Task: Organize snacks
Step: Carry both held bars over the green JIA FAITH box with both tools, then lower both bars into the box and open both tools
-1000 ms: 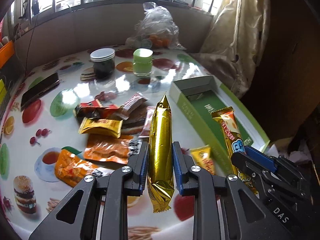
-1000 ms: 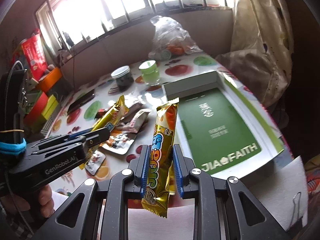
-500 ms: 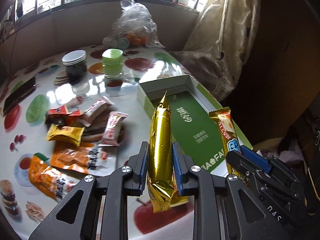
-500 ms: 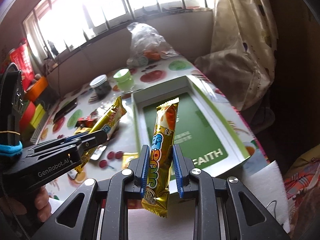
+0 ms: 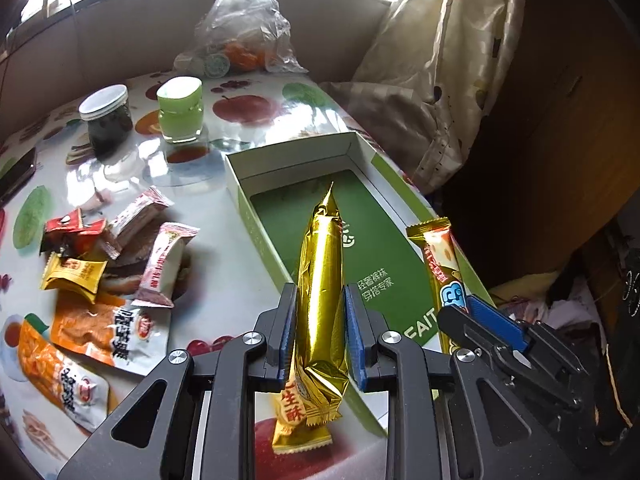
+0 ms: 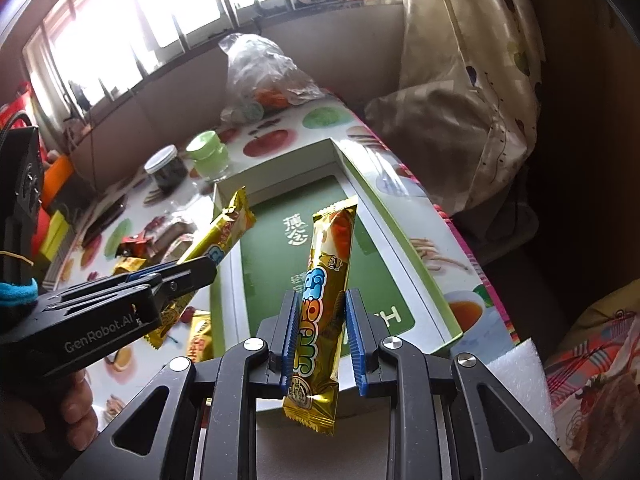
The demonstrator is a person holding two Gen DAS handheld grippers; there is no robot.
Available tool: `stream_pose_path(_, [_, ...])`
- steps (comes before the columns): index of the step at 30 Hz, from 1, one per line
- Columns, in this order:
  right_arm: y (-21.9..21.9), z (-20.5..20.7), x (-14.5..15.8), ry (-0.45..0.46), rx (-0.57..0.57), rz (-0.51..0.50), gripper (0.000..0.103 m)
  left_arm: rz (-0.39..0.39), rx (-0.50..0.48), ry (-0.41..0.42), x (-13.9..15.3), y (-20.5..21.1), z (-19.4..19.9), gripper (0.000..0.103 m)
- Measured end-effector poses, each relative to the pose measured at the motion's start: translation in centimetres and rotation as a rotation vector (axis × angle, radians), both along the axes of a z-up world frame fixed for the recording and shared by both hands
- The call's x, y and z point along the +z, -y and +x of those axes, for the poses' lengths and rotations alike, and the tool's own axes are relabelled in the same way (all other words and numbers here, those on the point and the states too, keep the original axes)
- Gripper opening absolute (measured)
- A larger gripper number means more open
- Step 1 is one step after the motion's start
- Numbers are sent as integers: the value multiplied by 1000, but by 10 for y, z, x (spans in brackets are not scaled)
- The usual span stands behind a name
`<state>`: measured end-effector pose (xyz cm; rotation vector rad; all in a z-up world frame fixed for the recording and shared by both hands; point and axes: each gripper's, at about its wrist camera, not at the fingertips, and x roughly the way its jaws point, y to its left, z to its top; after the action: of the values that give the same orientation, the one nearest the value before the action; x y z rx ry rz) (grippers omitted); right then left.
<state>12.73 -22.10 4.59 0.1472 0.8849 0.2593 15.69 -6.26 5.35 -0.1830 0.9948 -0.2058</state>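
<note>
Snacks are split between the two grippers and a loose pile on the table [image 5: 224, 288]. Clenched in the left gripper [image 5: 318, 332] is a plain gold-foil bar [image 5: 322, 280], its pointed end aimed far over the green floor of the open box [image 5: 360, 240]; its crimped tail hangs below the blue pads [image 5: 354, 336]. Seen from the right wrist view, this same gripper comes in from the left, held in a hand [image 6: 76, 412], with its bar [image 6: 224, 236] angled over the box's left wall.

Grasped in the right gripper [image 6: 318, 336] is a gold bar with coloured bubble lettering [image 6: 324, 292], squeezed between the pads and pointing far across the box [image 6: 400, 208] — its tip is above the green lining. In the left wrist view this gripper [image 5: 480, 320] shows at the right edge of the box, holding that bar [image 5: 438, 264].

Left of the box lie the remaining packets: two pink-and-white wrappers [image 5: 164, 264], a red packet [image 5: 72, 232], a small yellow packet [image 5: 76, 274] and two orange pouches [image 5: 108, 328] nearer the camera. One more yellow packet [image 5: 296, 420] lies on the table just under the left gripper's bar.

Farther back stand a dark jar with a white lid [image 5: 106, 116] and a green jar [image 5: 180, 110] side by side; a clear plastic bag [image 5: 244, 28] sits at the far edge, near the curtain [image 5: 440, 60].
</note>
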Motion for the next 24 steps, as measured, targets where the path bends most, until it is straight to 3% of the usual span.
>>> stream_pose_path(24, [7, 33, -23, -49, 5, -43, 21, 21, -31, -58, -21, 23, 18, 24])
